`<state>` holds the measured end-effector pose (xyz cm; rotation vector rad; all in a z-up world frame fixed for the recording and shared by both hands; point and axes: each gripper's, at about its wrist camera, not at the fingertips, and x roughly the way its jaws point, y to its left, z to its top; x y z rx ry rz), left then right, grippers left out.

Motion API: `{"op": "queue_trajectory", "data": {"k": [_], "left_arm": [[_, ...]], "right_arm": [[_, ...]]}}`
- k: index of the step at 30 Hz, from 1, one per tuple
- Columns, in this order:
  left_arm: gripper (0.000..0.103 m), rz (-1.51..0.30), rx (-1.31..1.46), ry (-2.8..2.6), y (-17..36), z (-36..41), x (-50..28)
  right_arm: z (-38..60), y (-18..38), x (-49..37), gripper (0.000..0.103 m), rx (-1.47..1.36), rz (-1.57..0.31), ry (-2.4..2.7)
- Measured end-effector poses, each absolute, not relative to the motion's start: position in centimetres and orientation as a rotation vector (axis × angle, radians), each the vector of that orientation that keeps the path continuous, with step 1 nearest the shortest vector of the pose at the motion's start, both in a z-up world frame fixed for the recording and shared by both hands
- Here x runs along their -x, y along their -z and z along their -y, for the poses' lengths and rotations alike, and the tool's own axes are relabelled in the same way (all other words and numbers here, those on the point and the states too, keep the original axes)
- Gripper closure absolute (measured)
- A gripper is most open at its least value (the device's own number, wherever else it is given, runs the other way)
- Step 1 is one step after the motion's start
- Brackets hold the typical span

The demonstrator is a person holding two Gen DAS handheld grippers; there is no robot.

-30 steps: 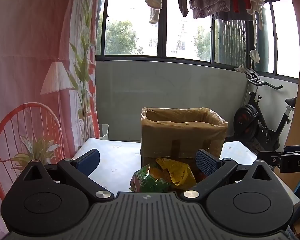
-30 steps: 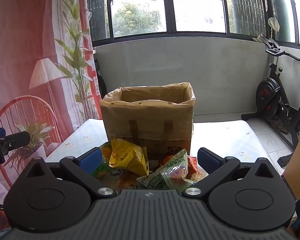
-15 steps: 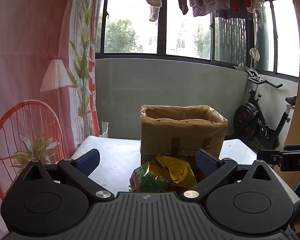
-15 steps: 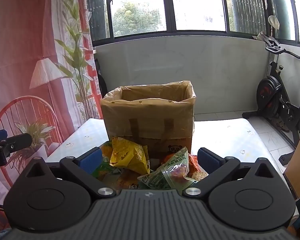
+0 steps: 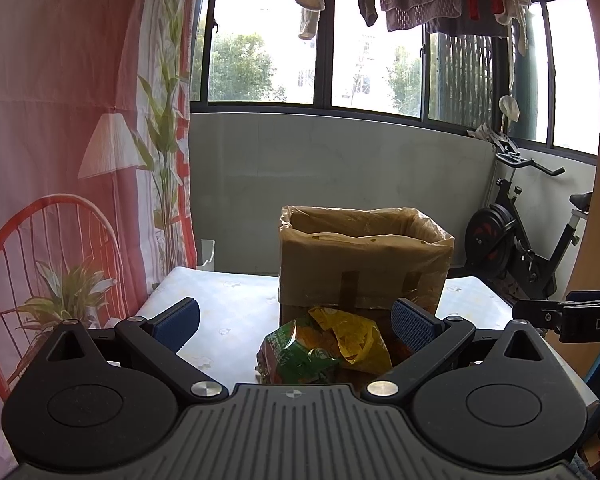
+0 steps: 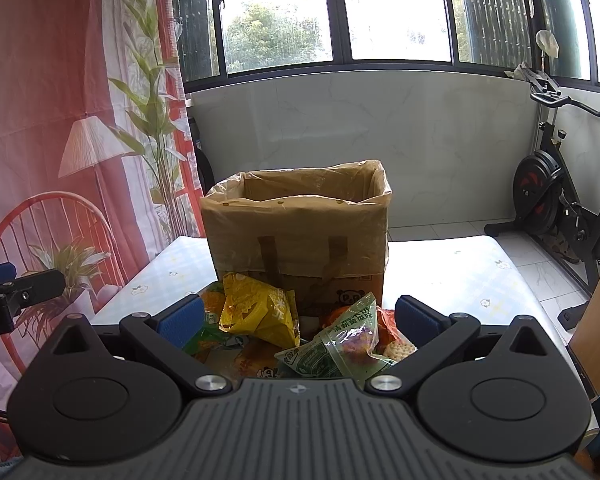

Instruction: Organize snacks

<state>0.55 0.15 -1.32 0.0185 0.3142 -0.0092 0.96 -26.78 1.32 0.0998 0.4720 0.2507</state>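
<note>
A pile of snack packets lies on the white table (image 5: 228, 300) in front of a brown cardboard box (image 5: 362, 264) lined with clear plastic. In the left wrist view I see a green packet (image 5: 296, 356) and a yellow packet (image 5: 352, 336). My left gripper (image 5: 296, 320) is open and empty, above and short of the pile. In the right wrist view the box (image 6: 300, 232) stands behind a yellow packet (image 6: 260, 312), a green clear packet (image 6: 340, 344) and orange ones. My right gripper (image 6: 300, 316) is open and empty, its fingers either side of the pile.
A red printed curtain (image 5: 60, 120) hangs on the left. An exercise bike (image 5: 520, 248) stands on the floor to the right, beyond the table edge. The right gripper's side (image 5: 568, 316) shows at the left view's right edge. Laundry hangs above the window.
Both views have tilted up very slightly; the box and the pile sit a little lower in frame. Both grippers stay open and nothing has been taken hold of.
</note>
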Motion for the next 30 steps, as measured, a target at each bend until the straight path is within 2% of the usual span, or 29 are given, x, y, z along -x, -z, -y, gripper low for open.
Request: {"op": "queue_trajectory", "data": {"k": [7,11,15,17,21,23,30], "left_arm": [[0.000,-0.245,-0.051,-0.055,1.4,-0.3,-1.3],[0.000,-0.178,-0.063,-0.086,1.3,-0.8,-2.4],[0.000,-0.235,-0.052,-0.085,1.9,-0.6,-3.8],[0.000,-0.251,-0.092,-0.087,2.4,-0.3,-4.6],[0.000,-0.270,-0.004,-0.058,4.2,-0.4,-6.4],[0.000,-0.272,0.081,-0.039,5.4,-0.5,-8.0],[0.004,-0.329,0.092,-0.014,8.9,-0.7,-10.9]], "right_arm": [[27.6,-0.6,-1.5,0.000,-0.120,-0.435,-0.243],[28.3,0.5,-1.8,0.000,-0.142,-0.317,-0.158],[28.6,2.5,-3.1,0.000,-0.175,-0.206,-0.108],[28.6,3.5,-3.9,0.000,-0.193,-0.217,-0.114],[28.5,5.8,-4.7,0.000,-0.158,-0.243,-0.106],[28.5,7.0,-5.2,0.000,-0.130,-0.282,-0.129],[28.2,10.3,-7.9,0.000,-0.032,-0.421,-0.232]]}}
